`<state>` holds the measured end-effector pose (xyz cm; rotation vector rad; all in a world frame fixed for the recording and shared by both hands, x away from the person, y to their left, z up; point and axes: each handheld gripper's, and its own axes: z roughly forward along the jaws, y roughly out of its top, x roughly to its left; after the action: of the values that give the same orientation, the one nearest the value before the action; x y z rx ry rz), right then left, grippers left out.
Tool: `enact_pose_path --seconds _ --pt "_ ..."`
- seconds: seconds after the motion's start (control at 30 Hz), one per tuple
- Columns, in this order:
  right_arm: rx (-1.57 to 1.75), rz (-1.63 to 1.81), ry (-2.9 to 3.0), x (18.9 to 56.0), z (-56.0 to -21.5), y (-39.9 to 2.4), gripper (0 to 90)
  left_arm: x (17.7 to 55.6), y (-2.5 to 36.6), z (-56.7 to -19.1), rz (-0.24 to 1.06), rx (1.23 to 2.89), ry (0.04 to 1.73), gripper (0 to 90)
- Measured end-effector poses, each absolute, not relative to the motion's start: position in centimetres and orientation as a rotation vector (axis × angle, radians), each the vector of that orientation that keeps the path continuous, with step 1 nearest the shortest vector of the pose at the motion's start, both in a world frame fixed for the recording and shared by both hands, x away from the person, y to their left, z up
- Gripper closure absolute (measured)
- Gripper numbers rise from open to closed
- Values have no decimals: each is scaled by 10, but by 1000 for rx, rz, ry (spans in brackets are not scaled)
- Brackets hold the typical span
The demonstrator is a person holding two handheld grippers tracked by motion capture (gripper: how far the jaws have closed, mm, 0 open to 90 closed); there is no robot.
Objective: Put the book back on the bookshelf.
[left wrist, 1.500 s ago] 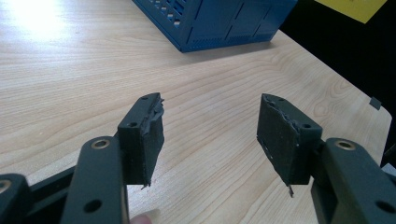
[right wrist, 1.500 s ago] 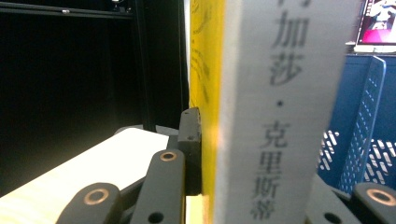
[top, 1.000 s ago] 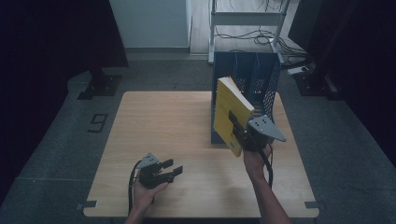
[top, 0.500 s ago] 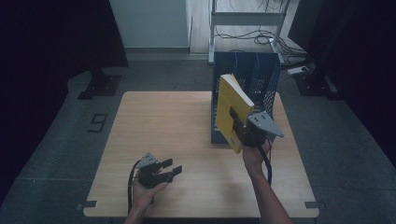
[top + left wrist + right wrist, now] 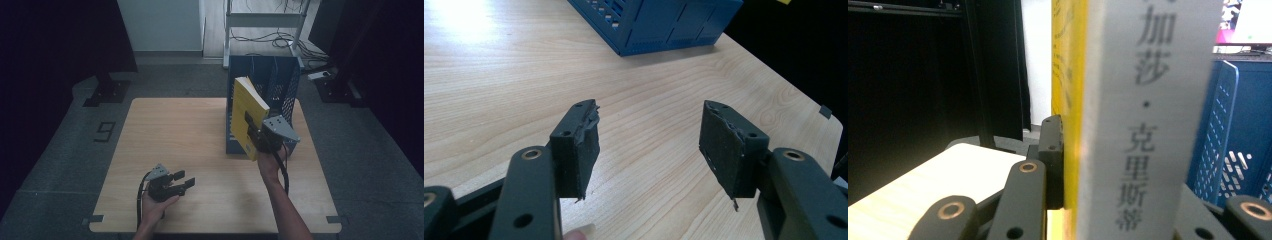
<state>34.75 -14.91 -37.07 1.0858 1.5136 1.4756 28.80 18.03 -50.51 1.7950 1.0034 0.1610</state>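
While the left claw (image 5: 186, 183) lies low over the near left part of the wooden surface (image 5: 175, 135), held in the person's left hand (image 5: 156, 206), its two jaws stand well apart with nothing between them; the left gripper view shows the same claw (image 5: 649, 145) with bare wood in the gap and a corner of the blue rack (image 5: 659, 22) farther off. A black cable (image 5: 140, 195) loops from that claw toward the near edge. Farther right, the yellow book (image 5: 247, 112) stands upright and slightly tilted, lifted off the surface, just in front of the blue rack (image 5: 285, 75), which sits at the far right of the surface. The right claw (image 5: 253, 131) is clamped on the book's lower part, with the right hand (image 5: 270, 162) below it. In the right gripper view the book (image 5: 1143, 110) is close up, its pale spine bearing dark printed characters and its yellow cover to the left, and one black jaw presses flat against that cover.
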Motion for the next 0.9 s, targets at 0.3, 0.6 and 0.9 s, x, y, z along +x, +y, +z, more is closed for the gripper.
enact_pose_path --seconds 0.3,0.6,0.9 --pt "1091 1457 1512 355 -369 -147 746 288 183 -504 163 1782 1009 408" --pt "1124 1444 1504 364 -372 -148 746 288 183 -504 162 1785 1007 408" --pt "1126 1424 1502 373 -372 -144 746 288 184 -503 161 1783 1006 408"
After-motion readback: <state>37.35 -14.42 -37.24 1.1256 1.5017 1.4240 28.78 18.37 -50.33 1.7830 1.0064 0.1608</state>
